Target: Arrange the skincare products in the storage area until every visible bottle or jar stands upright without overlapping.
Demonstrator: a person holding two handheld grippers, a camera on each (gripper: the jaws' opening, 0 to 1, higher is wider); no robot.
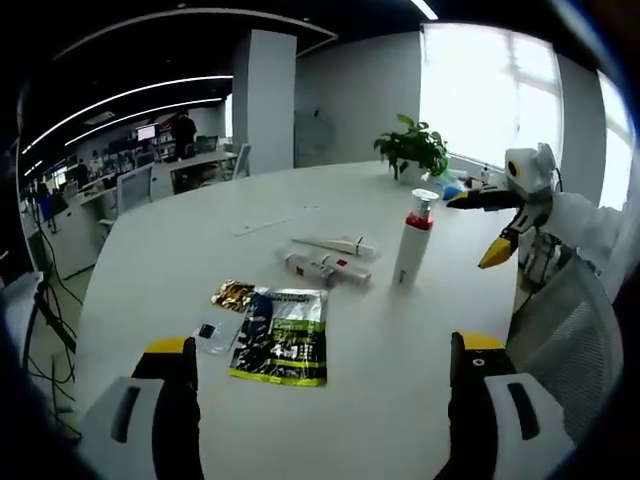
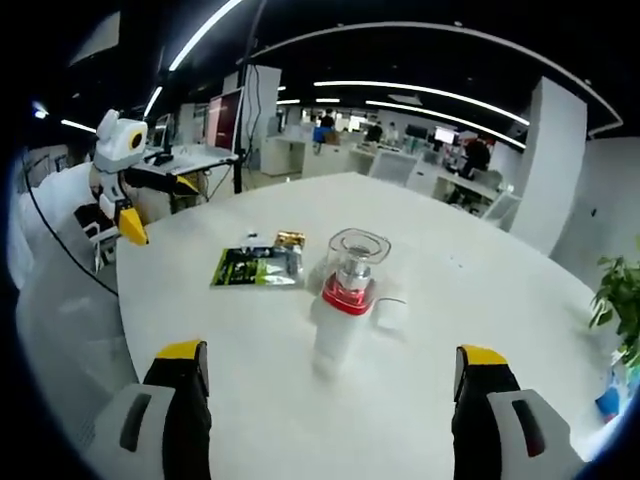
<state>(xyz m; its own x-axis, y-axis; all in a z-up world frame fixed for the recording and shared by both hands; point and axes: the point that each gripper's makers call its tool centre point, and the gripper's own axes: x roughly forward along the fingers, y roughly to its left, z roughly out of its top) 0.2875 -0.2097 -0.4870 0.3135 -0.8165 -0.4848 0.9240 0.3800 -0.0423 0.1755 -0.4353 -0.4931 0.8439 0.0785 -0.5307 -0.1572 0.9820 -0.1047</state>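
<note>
Packets first, on our left in the left gripper view: a small clear sachet, a gold packet and a green-and-black pouch lie flat together on the white counter. Moving right, we find two tubes lying down, a white and red tube and a slimmer white tube just behind it. Next comes the pump bottle, white with a red collar and clear cap, standing upright and apart from the tubes. Behind it sits a potted plant near the counter's far edge. Our left gripper hangs over the near counter with its fingers wide apart, nothing between them.

Over to the right gripper view: the left gripper shows at far left, fingers parted. The pouch lies left of centre. The pump bottle stands just ahead of our right gripper, whose fingers are spread and empty.
</note>
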